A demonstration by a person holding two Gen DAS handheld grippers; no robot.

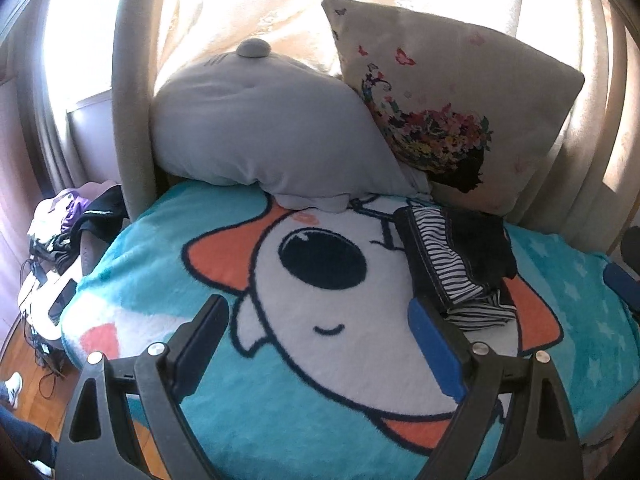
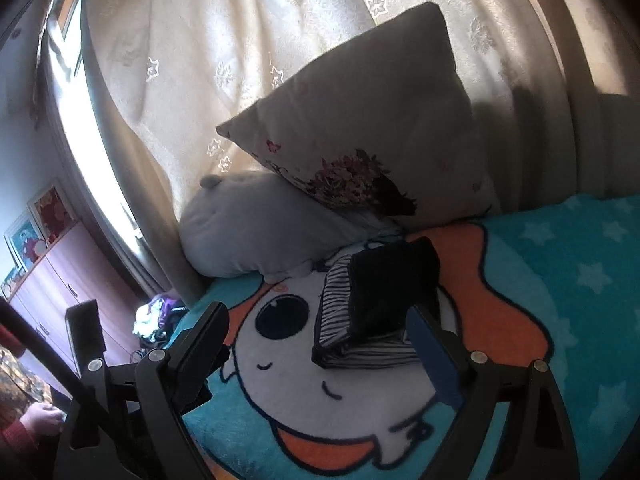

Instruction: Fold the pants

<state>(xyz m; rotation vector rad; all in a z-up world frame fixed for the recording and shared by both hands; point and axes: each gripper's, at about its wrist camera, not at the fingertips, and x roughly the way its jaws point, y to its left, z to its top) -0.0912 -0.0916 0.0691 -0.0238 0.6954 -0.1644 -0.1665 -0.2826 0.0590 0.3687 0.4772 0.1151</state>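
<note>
- Jaws nearest us first: our left hand-held gripper (image 1: 320,330) stands wide apart above the bed's blanket (image 1: 280,432), with nothing between its fingers.
- Our right hand-held gripper (image 2: 320,338) is likewise spread wide; in the right wrist view the folded pants (image 2: 380,304) show between and just past its fingertips, but neither pad presses on them.
- Under both grippers we see the turquoise blanket with a white cartoon face, orange ears, a big dark eye and pale stars along the right side.
- Further on, the pants (image 1: 456,264) lie folded in a compact dark bundle on the blanket, striped black-and-white lining showing along the left edge and at the near end. In the left wrist view they sit just beyond the blue pad of the right finger (image 1: 434,352).
- Behind the pants we see a grey plush pillow (image 1: 264,132) resting on the blanket's far end, and a cream cushion (image 1: 452,92) printed with flowers and butterflies leaning on it.
- Farthest back, pale curtains (image 1: 280,4) hang lit from behind.
- Off the bed's left side, a heap of clothes (image 1: 76,216) lies lower down.
</note>
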